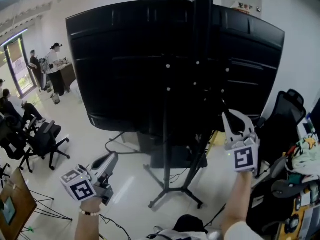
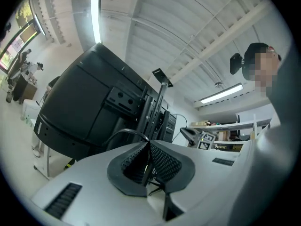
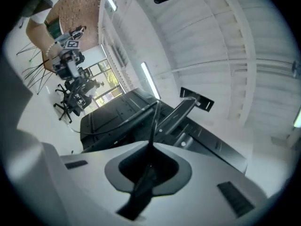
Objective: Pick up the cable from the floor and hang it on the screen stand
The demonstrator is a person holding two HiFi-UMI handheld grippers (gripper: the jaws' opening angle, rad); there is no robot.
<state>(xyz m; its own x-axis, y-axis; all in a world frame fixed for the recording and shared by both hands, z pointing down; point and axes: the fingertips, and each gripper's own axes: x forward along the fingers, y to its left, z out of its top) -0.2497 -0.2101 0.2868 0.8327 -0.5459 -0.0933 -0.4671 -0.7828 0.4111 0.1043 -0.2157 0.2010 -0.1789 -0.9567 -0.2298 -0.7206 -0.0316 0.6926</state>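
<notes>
Black cable point(image 2: 124, 130) clamped by the closed left gripper point(image 2: 146, 149), held low, and by the closed right gripper point(image 3: 151, 149), raised beside the screen point(image 1: 140, 59) back, above its stand point(image 1: 165, 179).

No text can be read; the print on the wall sign point(image 1: 244, 6) is too blurred.
</notes>
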